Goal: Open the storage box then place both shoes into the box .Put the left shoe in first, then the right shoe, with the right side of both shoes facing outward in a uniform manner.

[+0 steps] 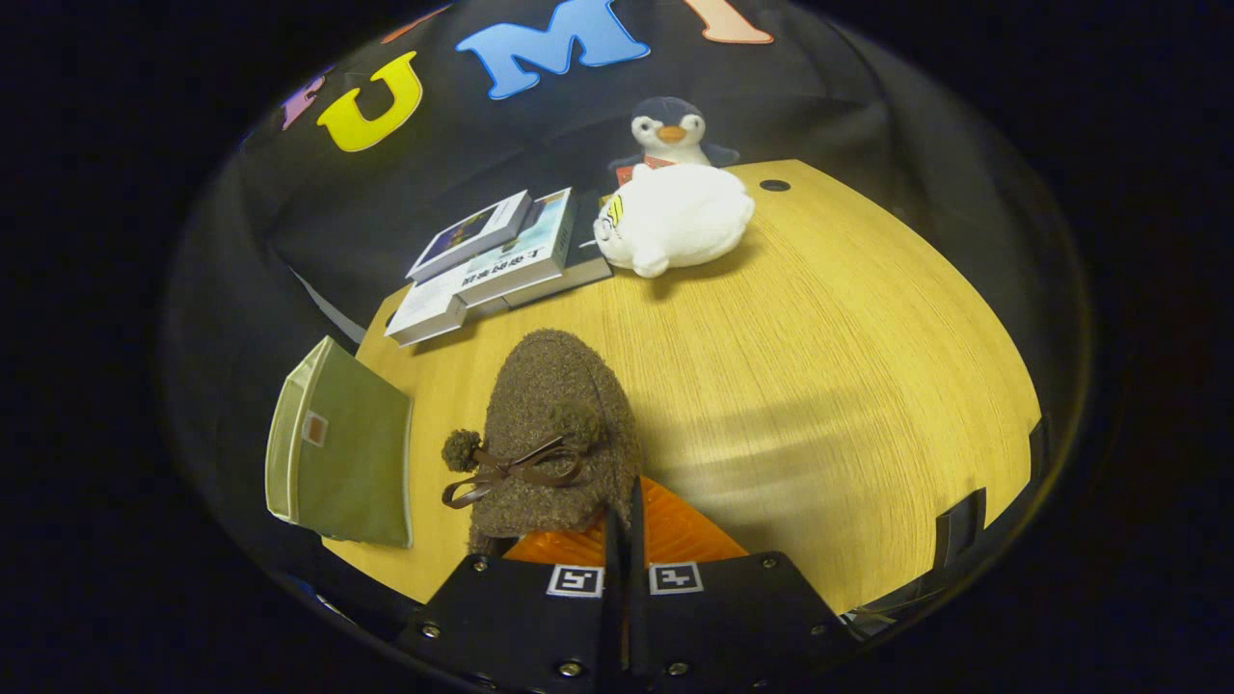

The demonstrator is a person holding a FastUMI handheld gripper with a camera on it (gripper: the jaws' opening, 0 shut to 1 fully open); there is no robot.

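One brown fuzzy shoe (554, 434) sits right at my gripper (625, 540), its heel end nearest me and its toe pointing away across the wooden table (829, 366); a brown ribbon bow and a pompom show on its left side. I see my fingers drawn close together with the shoe's rear edge pinched between them, so the claw is clamped on the shoe. Whether the shoe rests on the table or hangs just above it, I cannot tell. The green storage box (342, 453) stands to the left of the shoe at the table's left edge, a little apart from it, its lid still closed as far as I can make out. Farther off, a stack of books (496, 260) lies at the far left of the table, and just right of it a white plush toy (675, 220) rests with a penguin plush (670, 130) behind it
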